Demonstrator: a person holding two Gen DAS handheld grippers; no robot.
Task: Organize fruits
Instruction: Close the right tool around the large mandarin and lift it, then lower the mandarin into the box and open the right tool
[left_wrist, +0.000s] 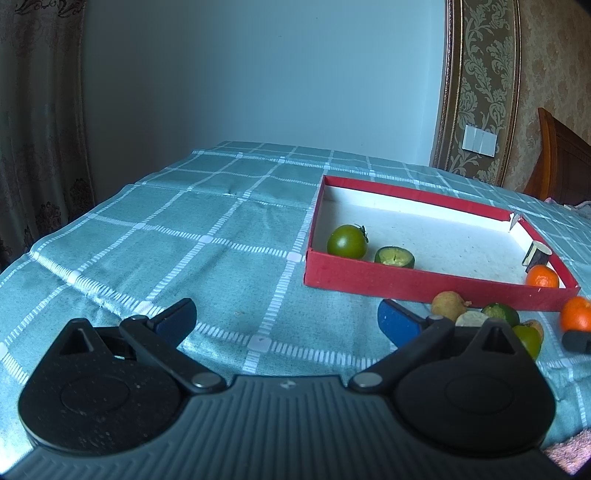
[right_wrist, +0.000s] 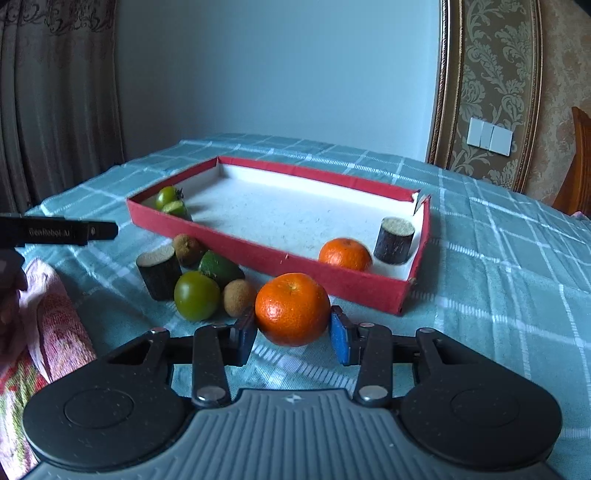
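Note:
My right gripper (right_wrist: 293, 334) is shut on an orange mandarin (right_wrist: 292, 308) just in front of the red tray (right_wrist: 354, 281). The tray holds another mandarin (right_wrist: 345, 254), a dark cut cylinder (right_wrist: 393, 240), a green tomato (right_wrist: 165, 196) and a cut green fruit (right_wrist: 176, 208). My left gripper (left_wrist: 286, 321) is open and empty over the tablecloth, left of the tray (left_wrist: 406, 277). The held mandarin shows in the left wrist view (left_wrist: 575, 314).
Loose fruit lies on the cloth before the tray: a green tomato (right_wrist: 196, 295), a brown kiwi (right_wrist: 239, 297), an avocado piece (right_wrist: 218, 266), another kiwi (right_wrist: 187, 249) and a dark cylinder (right_wrist: 159, 274). The left gripper's body (right_wrist: 55, 232) reaches in at left. A pink cloth (right_wrist: 55, 325) lies nearby.

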